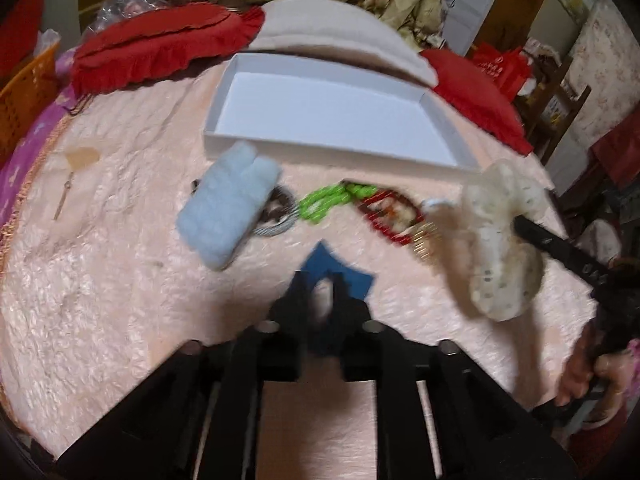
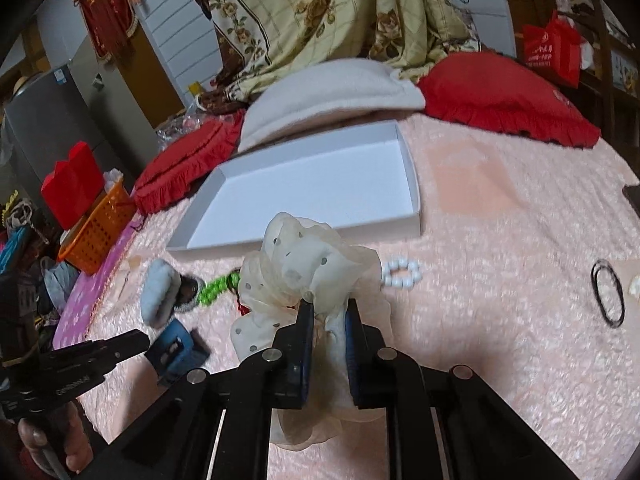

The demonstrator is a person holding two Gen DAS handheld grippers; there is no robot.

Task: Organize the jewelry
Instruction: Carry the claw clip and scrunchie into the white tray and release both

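An empty white box [image 1: 332, 108] [image 2: 312, 188] lies on the pink bedspread. My right gripper [image 2: 328, 304] is shut on a cream dotted organza scrunchie [image 2: 304, 276], held above the bed in front of the box; it also shows in the left wrist view [image 1: 500, 236]. My left gripper [image 1: 320, 280] is nearly shut on a blue clip [image 1: 344, 272] low over the bed; it shows in the right wrist view [image 2: 176, 346]. Near the box lie a fluffy light-blue piece [image 1: 224, 208], a green bead bracelet [image 1: 332, 200], a red beaded piece [image 1: 388, 212] and a white bead bracelet [image 2: 402, 274].
Red pillows [image 1: 160, 48] [image 2: 508, 96] and a beige pillow [image 2: 332, 92] lie behind the box. An orange basket [image 2: 96, 228] stands at the left bed edge. Black hair ties [image 2: 608, 296] lie to the right. A small pendant [image 1: 80, 160] lies at the left.
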